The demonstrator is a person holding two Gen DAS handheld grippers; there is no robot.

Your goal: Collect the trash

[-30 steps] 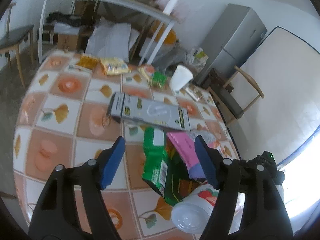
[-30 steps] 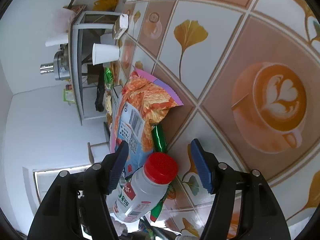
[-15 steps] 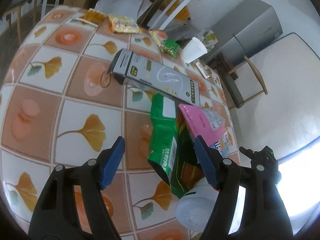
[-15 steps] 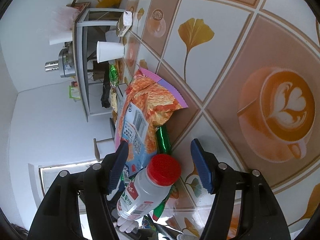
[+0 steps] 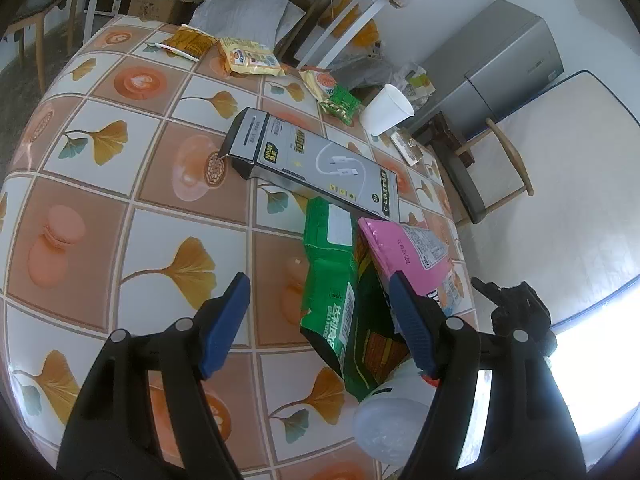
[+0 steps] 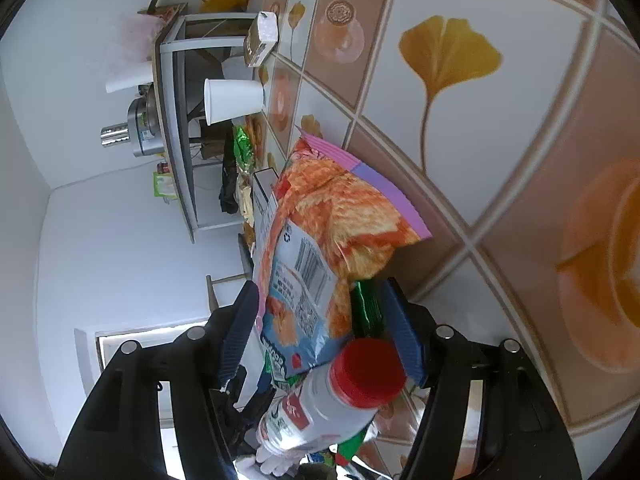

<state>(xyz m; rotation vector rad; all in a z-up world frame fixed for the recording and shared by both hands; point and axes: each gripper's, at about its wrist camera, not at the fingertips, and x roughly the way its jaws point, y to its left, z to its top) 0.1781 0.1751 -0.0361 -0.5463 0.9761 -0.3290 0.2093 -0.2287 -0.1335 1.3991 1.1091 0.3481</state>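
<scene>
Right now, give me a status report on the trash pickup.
Left gripper open over the green bag. Right gripper open around the orange snack bag. Red-capped bottle crowds its fingers.

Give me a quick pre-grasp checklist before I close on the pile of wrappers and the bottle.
1. Left gripper open: ok.
2. Right gripper open: ok.
3. Green packet between left fingers: ok, though the far finger overlaps the pink bag.
4. Red-capped bottle between right fingers: ok.
5. Bottle upright: not ok, lying down.
6. Fingers touching the table: cannot tell.
</scene>
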